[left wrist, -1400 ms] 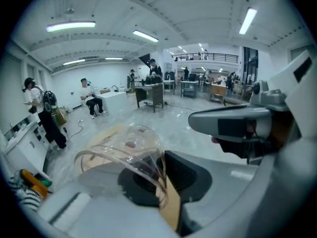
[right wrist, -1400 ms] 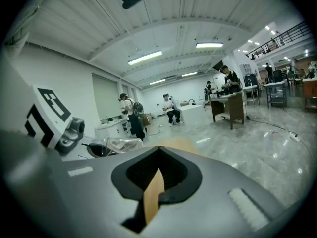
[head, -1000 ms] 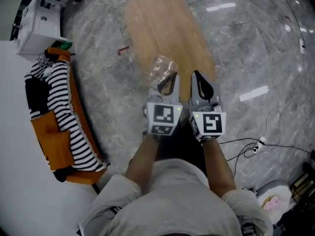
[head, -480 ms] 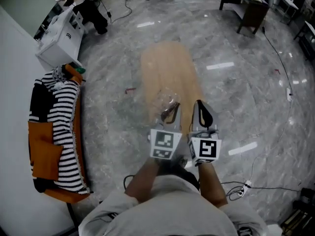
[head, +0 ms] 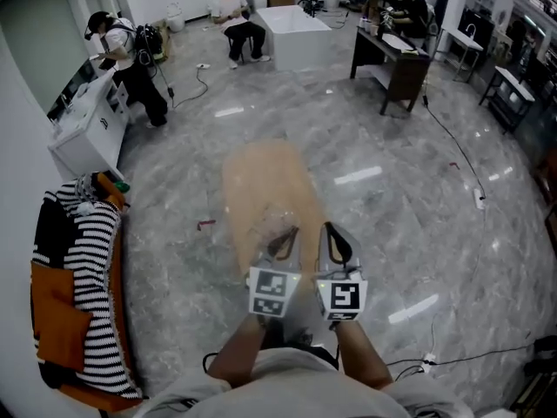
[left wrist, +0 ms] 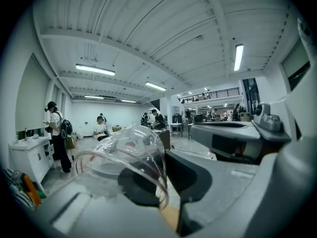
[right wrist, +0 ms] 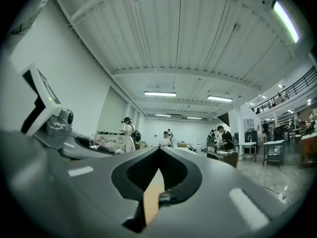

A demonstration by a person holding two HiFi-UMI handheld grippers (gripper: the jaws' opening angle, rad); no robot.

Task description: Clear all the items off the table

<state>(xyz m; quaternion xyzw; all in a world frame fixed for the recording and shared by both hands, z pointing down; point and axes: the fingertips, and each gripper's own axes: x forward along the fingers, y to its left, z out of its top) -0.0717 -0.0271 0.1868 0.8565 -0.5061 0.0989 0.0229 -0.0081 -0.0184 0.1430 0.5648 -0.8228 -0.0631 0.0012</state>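
A clear plastic cup (head: pixel 273 227) is held tilted in my left gripper (head: pixel 285 236), which is shut on its rim above the near end of the oblong wooden table (head: pixel 261 181). In the left gripper view the cup (left wrist: pixel 126 150) fills the space in front of the jaws, its rim pinched between the dark pads. My right gripper (head: pixel 335 235) hangs close beside the left one, shut with nothing in it. In the right gripper view its jaws meet at the tips (right wrist: pixel 159 148). Both gripper cameras look out level across the room.
A striped cloth on an orange seat (head: pixel 78 303) lies at the left, with a white cabinet (head: pixel 87 138) behind it. People, a white table (head: pixel 296 26) and a dark desk (head: pixel 392 64) stand at the back. Cables (head: pixel 444 355) trail on the grey floor at the right.
The head view has tilted up and now takes in the room. Both grippers stay side by side and sit lower in the frame. The left one keeps its hold on the cup.
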